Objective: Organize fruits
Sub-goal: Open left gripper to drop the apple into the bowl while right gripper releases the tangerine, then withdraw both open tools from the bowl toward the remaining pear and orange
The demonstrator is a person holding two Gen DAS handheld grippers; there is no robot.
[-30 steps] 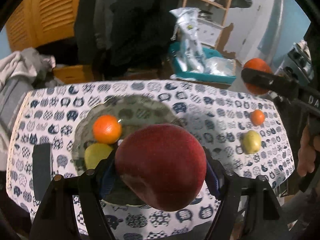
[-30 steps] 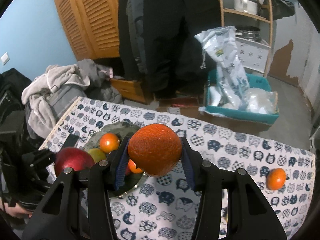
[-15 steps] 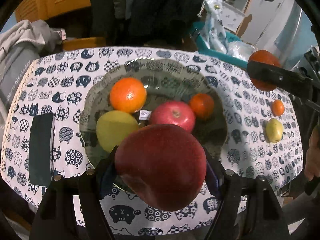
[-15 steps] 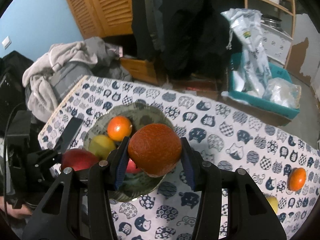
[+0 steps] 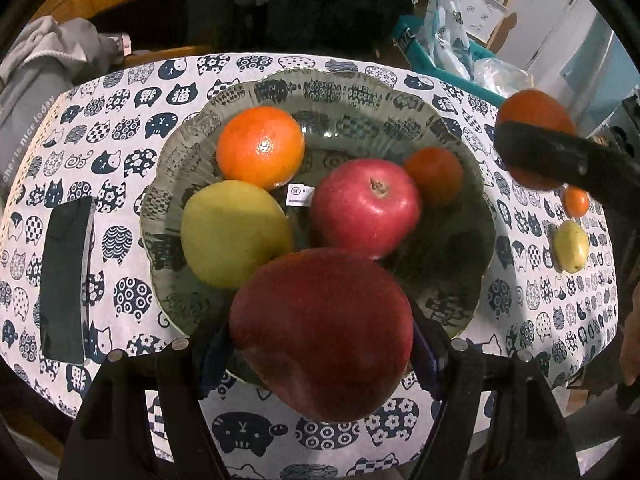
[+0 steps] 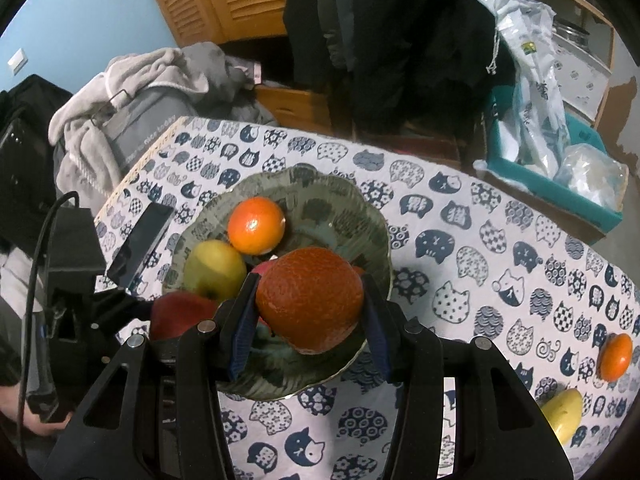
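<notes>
My left gripper [image 5: 320, 344] is shut on a big dark red apple [image 5: 322, 332], held above the near rim of the glass plate [image 5: 476, 248]. In the plate lie an orange [image 5: 261, 146], a yellow-green apple [image 5: 234, 232], a red apple [image 5: 366, 208] and a small tangerine [image 5: 434, 176]. My right gripper [image 6: 308, 312] is shut on a dark orange [image 6: 310, 298] over the plate's [image 6: 376, 220] right half. From the left wrist that orange [image 5: 534, 114] shows at the right, above the table. A small tangerine [image 6: 616, 356] and a yellow fruit [image 6: 564, 410] lie on the cloth at the right.
A dark phone [image 5: 64, 280] lies on the cat-print tablecloth [image 6: 460, 240] left of the plate. Behind the table are a pile of grey clothes [image 6: 132, 92], dark hanging coats and a teal crate [image 6: 560, 184] with plastic bags. A hand [image 5: 630, 344] shows at the right edge.
Both grippers have come down toward the plate with their fruit still held. The plate and its fruit now fill both views, and the views tilt more steeply down.
</notes>
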